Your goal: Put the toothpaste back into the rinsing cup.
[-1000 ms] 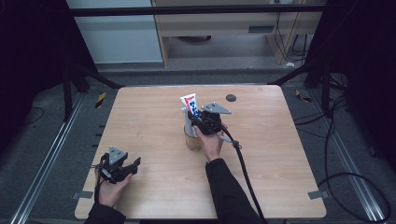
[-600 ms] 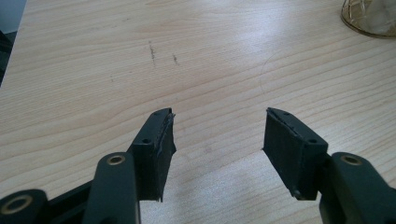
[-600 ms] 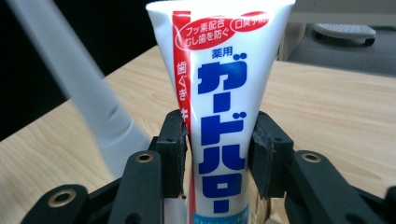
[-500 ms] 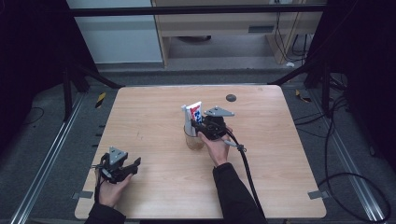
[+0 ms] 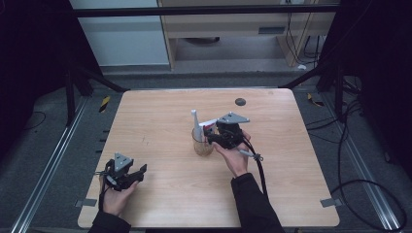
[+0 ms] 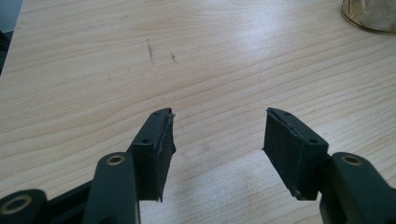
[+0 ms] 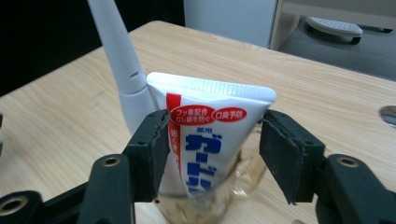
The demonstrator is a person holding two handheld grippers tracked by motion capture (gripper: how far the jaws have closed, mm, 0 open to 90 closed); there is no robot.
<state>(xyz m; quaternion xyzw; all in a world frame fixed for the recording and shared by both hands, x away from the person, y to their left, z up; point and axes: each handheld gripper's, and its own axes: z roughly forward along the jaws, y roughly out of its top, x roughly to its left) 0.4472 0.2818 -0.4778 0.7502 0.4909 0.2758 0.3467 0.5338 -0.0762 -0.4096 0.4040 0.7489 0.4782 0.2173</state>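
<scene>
Since the earlier frames the right gripper (image 5: 212, 137) has drawn back from the toothpaste tube (image 7: 212, 140), its jaws just opening, the tube between them but unpinched. Near the table's (image 5: 160, 111) front left corner, the left gripper (image 6: 217, 140) rests with jaws spread over bare wood. Mid-table, the glass cup (image 5: 201, 145) holds the tube and a white toothbrush (image 7: 119, 60).

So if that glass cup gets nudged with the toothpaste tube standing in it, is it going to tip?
Probably fairly easily: the glass cup is small, and the toothpaste tube and a white handle stand well above its rim, so it looks top-heavy. Clear glass likely slides on the smooth table and could break if it fell.
</scene>
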